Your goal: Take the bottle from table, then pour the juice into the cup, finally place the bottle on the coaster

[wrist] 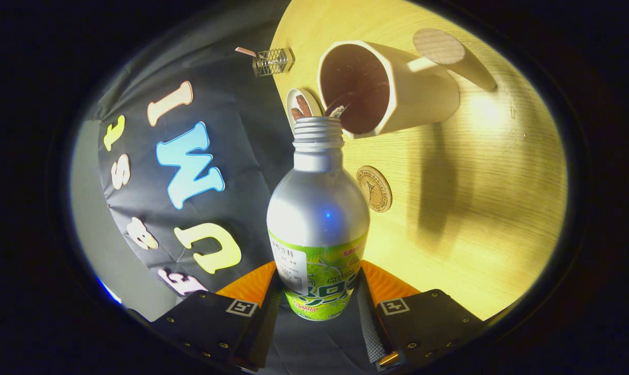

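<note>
While the gripper (318,299) tilted the bottle (318,219) to pour, jaws clamped on it, its mouth met the cup (398,88); the coaster (374,188) lay near on the table (491,208).

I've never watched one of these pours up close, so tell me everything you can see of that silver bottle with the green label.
The silver metal bottle with a green label is clamped between the gripper's two fingers, which press on its labelled lower body. Its bare shoulder narrows to a threaded, capless neck. The open mouth points at the dark opening of the cream cup on the pale wooden table, apparently tilted to pour. Beyond its shoulder lies a round brown coaster.
</note>
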